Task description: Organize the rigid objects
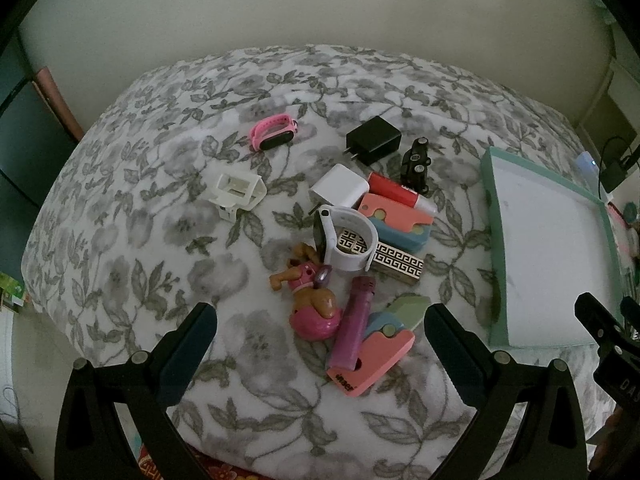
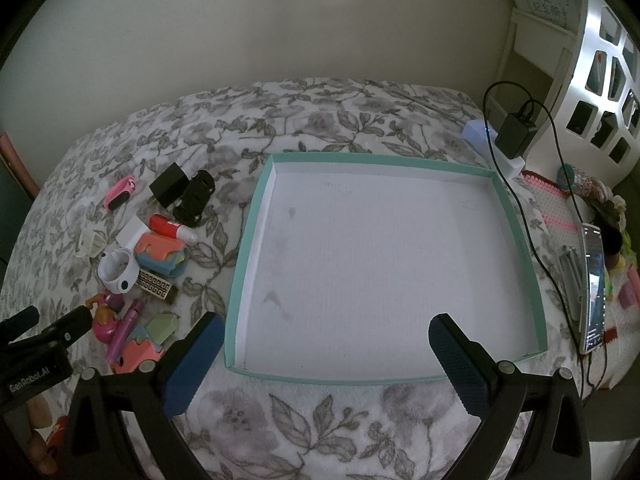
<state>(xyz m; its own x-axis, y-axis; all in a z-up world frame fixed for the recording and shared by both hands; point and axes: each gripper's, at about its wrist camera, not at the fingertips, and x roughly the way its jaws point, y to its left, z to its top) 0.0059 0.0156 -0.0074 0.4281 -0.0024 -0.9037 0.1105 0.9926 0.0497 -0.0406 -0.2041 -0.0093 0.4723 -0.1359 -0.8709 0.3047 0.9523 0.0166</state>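
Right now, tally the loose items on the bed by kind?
Watches: 2
Chargers: 2
Pastel toys: 2
Toy car: 1
Dog figure: 1
Glue stick: 1
Purple tube: 1
Patterned box: 1
White clip: 1
Total: 12

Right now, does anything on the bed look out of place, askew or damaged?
Nothing looks damaged. The oddities are in the jumble: the toy car lies tipped on its side with its wheels showing, and the white watch sits piled on the patterned box. The teal tray holds nothing yet.
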